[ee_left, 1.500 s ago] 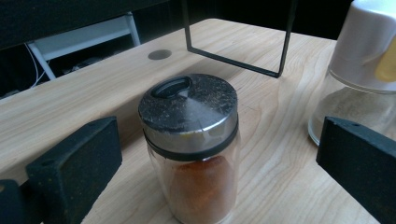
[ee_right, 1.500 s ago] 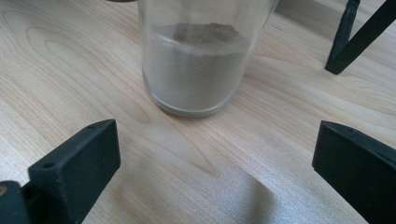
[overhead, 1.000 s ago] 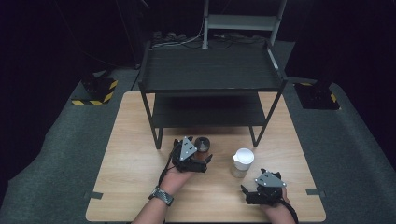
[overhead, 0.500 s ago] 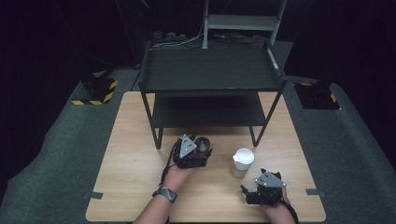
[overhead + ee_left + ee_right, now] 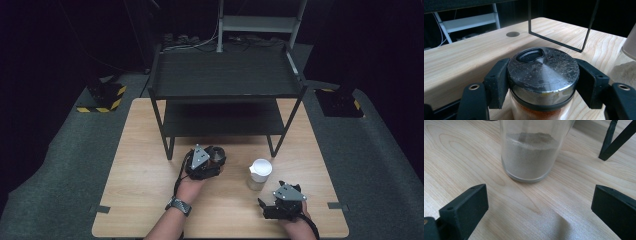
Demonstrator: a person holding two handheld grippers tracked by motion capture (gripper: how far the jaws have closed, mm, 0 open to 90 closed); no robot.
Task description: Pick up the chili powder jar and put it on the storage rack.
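Now the left tool (image 5: pixel 541 82) clamps a round, dusty metal-lidded glass spice jar (image 5: pixel 543 75), while the right tool (image 5: pixel 536 212) gapes over bare wood.

No writing, brand, label or number can be read on anything in these views. The only sign-like marks are yellow-and-black hazard stripes on a dark floor base (image 5: pixel 102 98) left of the counter.

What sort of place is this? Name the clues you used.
Probably a recording studio or lab bench: a wooden table ringed by black backdrop, hazard-striped stand bases, and a bare black shelf rack.
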